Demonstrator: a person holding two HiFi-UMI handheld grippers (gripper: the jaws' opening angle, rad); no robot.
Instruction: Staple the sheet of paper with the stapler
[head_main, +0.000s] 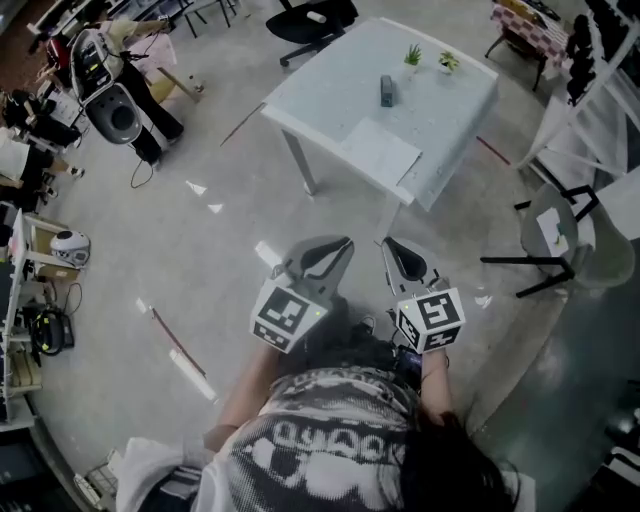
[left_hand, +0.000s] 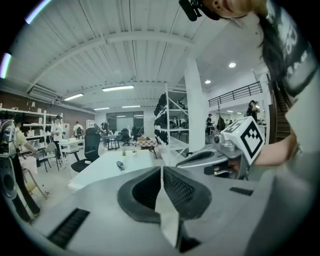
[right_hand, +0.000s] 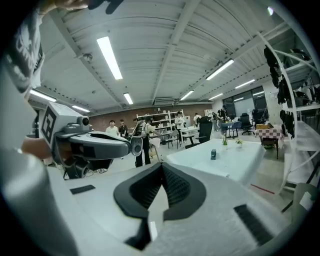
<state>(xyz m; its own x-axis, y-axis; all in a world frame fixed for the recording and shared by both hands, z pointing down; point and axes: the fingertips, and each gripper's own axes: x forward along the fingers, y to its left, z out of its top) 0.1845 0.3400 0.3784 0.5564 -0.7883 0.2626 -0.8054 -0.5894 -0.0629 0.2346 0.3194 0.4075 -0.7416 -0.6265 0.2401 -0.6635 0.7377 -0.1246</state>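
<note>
I stand on a grey concrete floor (head_main: 200, 230), holding both grippers out in front of my body. They are well apart from the white counter (head_main: 450, 130) ahead of me.

My left gripper (head_main: 343, 241) has its dark ribbed jaws clenched together, and its own view shows nothing between them (left_hand: 162, 168). My right gripper (head_main: 388, 242) is the same: its jaws are pressed tip to tip and empty (right_hand: 161, 164). The two grippers sit side by side, each with a black-and-white marker cube at the back, and their tips aim toward the counter.

The stapler (head_main: 386, 91) is a small, dark grey, oblong thing lying on the far part of the counter, just in front of two tiny green potted plants (head_main: 413, 55). In the left gripper view it shows as a short dark bar on the pale top (left_hand: 120, 164). In the right gripper view it looks like a small upright dark block (right_hand: 213, 154).

The sheet of paper (head_main: 378, 150) is white and lies flat near the counter's near edge, turned at a slant. It is hard to pick out against the white surface. It lies near the stapler without touching it.

A black office chair (head_main: 310, 20) stands beyond the counter. A white chair with black legs (head_main: 560, 230) stands to its right.
</note>
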